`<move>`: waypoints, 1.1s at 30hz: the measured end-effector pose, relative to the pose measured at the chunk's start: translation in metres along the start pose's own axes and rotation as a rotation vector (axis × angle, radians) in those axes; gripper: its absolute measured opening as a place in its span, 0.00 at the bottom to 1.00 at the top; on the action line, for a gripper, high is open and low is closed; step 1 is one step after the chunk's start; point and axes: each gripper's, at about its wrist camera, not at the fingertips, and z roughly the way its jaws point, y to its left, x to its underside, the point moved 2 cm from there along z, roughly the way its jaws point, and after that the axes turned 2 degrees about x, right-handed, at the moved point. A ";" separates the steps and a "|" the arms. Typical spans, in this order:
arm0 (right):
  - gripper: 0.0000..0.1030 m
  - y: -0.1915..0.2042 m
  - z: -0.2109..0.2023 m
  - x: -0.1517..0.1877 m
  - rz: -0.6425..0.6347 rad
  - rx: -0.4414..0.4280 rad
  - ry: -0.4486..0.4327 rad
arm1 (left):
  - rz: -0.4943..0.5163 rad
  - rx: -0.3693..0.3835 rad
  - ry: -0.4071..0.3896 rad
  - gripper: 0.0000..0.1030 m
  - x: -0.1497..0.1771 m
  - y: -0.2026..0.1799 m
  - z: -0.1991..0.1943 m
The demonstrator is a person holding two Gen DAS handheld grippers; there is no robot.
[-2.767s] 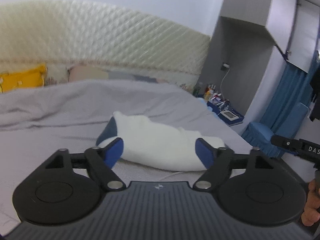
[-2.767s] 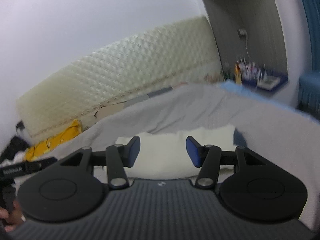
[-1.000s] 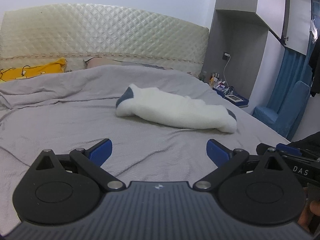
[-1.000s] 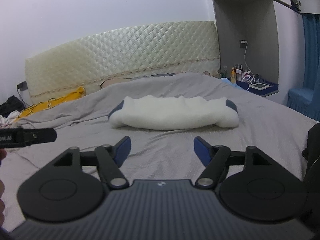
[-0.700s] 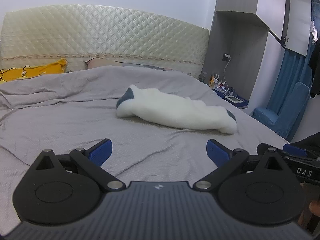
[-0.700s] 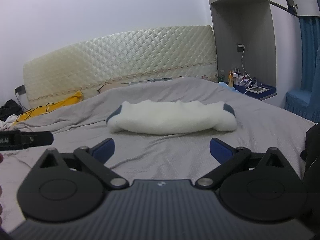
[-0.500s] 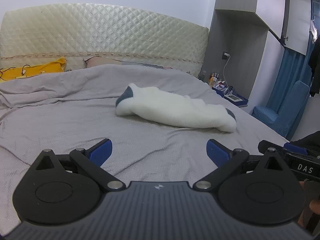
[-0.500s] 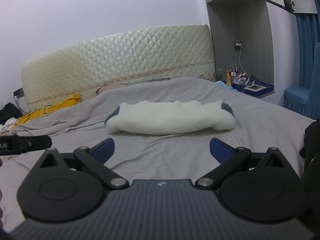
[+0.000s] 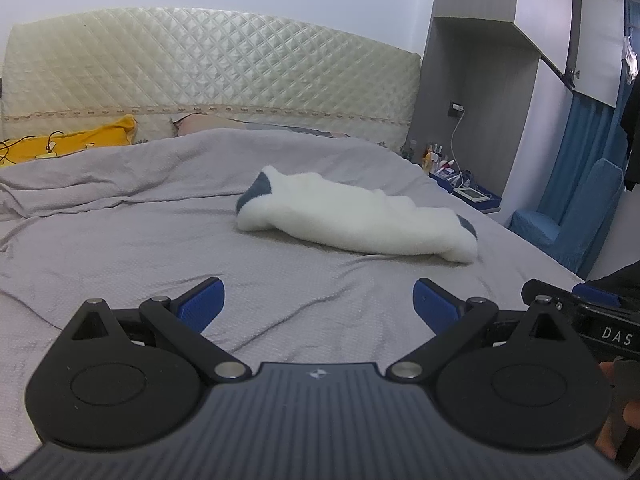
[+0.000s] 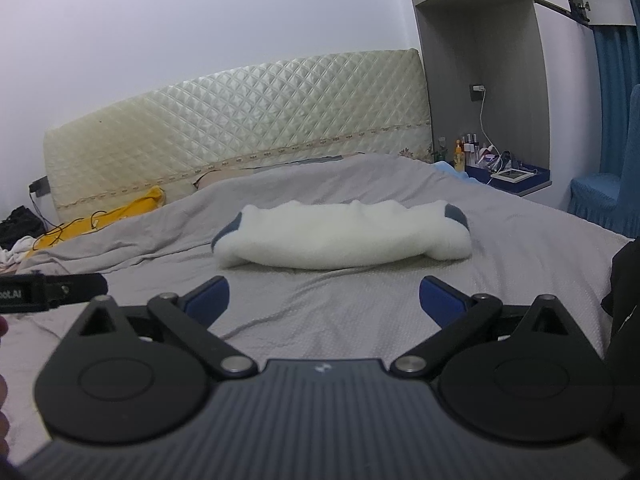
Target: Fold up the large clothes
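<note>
A white fleece garment (image 9: 356, 220) with dark blue trim lies folded into a long bundle on the grey bed; it also shows in the right wrist view (image 10: 344, 238). My left gripper (image 9: 318, 304) is open and empty, held back from the garment above the sheet near the foot of the bed. My right gripper (image 10: 324, 300) is open and empty, also well short of the garment. Each gripper's body shows at the edge of the other's view.
The grey bedsheet (image 9: 120, 240) is wrinkled around the garment. A quilted cream headboard (image 9: 208, 76) stands behind. A yellow cushion with cables (image 9: 68, 144) lies at the back left. A bedside shelf with bottles (image 10: 500, 168) and a blue covered chair (image 9: 572, 224) are at the right.
Both grippers have pulled back from the garment and opened wide. Over the last half second the views barely shift.
</note>
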 end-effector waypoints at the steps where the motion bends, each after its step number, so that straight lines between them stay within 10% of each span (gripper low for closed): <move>1: 1.00 0.000 0.000 0.000 -0.001 0.000 0.000 | 0.000 -0.001 -0.001 0.99 0.000 0.000 0.000; 33: 1.00 0.001 -0.001 0.003 -0.001 0.013 -0.009 | 0.008 -0.018 -0.023 0.99 0.002 -0.009 -0.002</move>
